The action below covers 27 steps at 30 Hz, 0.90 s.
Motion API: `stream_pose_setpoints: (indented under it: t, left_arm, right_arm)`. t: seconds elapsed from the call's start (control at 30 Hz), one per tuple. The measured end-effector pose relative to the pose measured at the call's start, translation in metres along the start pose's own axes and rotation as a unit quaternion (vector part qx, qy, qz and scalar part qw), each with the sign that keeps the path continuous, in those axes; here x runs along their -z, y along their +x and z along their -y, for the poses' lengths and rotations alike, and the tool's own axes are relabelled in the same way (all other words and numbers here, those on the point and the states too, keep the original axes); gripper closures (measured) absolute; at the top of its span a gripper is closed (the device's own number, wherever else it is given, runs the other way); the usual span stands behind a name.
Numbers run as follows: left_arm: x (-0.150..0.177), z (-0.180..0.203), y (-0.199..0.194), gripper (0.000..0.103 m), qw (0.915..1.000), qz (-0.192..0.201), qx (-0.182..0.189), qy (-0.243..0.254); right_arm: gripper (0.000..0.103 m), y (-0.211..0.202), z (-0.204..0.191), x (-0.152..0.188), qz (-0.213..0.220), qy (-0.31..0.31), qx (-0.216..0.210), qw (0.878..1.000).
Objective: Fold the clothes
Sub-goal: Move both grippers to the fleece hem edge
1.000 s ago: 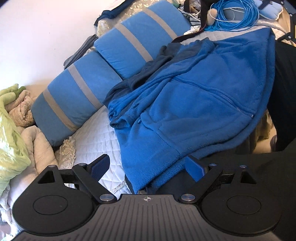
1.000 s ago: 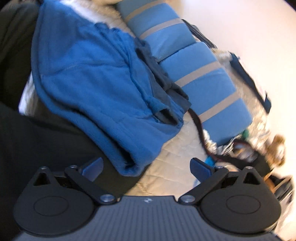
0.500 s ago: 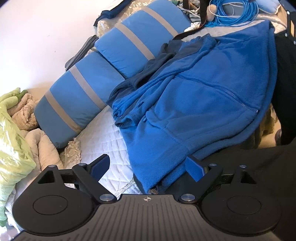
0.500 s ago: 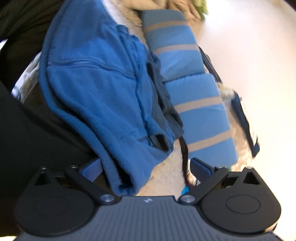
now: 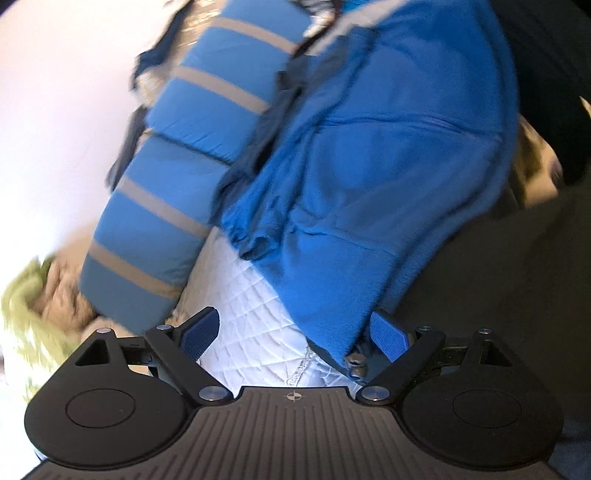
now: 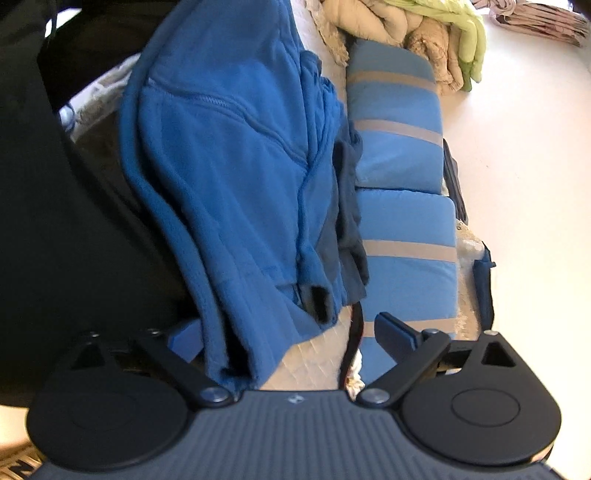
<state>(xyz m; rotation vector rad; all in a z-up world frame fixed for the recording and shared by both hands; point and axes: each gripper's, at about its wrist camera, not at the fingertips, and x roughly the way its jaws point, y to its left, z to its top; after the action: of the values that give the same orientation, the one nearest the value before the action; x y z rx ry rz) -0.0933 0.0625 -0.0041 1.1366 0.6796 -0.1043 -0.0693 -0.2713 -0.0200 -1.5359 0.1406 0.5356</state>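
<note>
A blue fleece jacket [image 5: 369, 166] lies spread on the bed over a dark garment, its sleeves bunched toward the pillows. My left gripper [image 5: 295, 334] is open at one lower corner of the jacket. The hem and zipper end [image 5: 354, 363] sit between the jaws, close to the right fingertip [image 5: 388, 336]. In the right wrist view the jacket [image 6: 229, 166] runs up the frame. My right gripper [image 6: 290, 336] is open around the other hem corner, which hangs by the left fingertip [image 6: 184, 338]. Neither pair of pads presses the cloth.
Two blue pillows with grey stripes [image 5: 177, 177] [image 6: 399, 221] line the wall side of the white quilted bedspread [image 5: 251, 317]. Beige and green bedding [image 6: 443, 33] is heaped past them. Black fabric [image 6: 55, 221] lies under the jacket's outer edge. A dark strap [image 6: 354, 332] crosses the quilt.
Both wrist views have rolled, so the bed now stands steeply tilted. Each gripper has come in closer on its hem corner. The jaws stayed wide apart throughout.
</note>
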Motion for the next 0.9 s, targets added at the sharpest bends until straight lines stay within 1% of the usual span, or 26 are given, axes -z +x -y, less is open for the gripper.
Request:
stream_pose_setpoints:
  t: [0.1, 0.23, 0.43, 0.63, 0.73, 0.9]
  left_arm:
    - [-0.001, 0.010, 0.000, 0.013, 0.9994, 0.003, 0.021, 0.027]
    - [-0.004, 0.024, 0.005, 0.013, 0.9975, 0.005, 0.001, 0.070]
    - [-0.011, 0.029, 0.013, 0.011, 0.9944, 0.000, -0.013, 0.105]
    - [-0.019, 0.042, 0.019, 0.011, 0.9886, 0.001, -0.064, 0.136]
    - [-0.020, 0.045, 0.019, 0.012, 0.9862, 0.000, -0.078, 0.146]
    - [-0.019, 0.045, 0.018, 0.016, 0.9872, -0.001, -0.078, 0.139]
  right_arm:
    - [0.003, 0.002, 0.003, 0.001, 0.000, 0.013, -0.004, 1.000]
    - [0.003, 0.001, 0.002, 0.003, 0.001, 0.028, 0.000, 1.000]
    - [0.003, -0.003, -0.001, 0.003, 0.001, 0.029, 0.006, 1.000]
    - [0.003, -0.002, -0.002, 0.002, 0.000, 0.033, 0.010, 0.999]
    - [0.003, -0.002, -0.002, 0.003, 0.000, 0.038, 0.012, 0.999]
    - [0.003, -0.002, -0.002, 0.003, -0.001, 0.050, 0.012, 0.999]
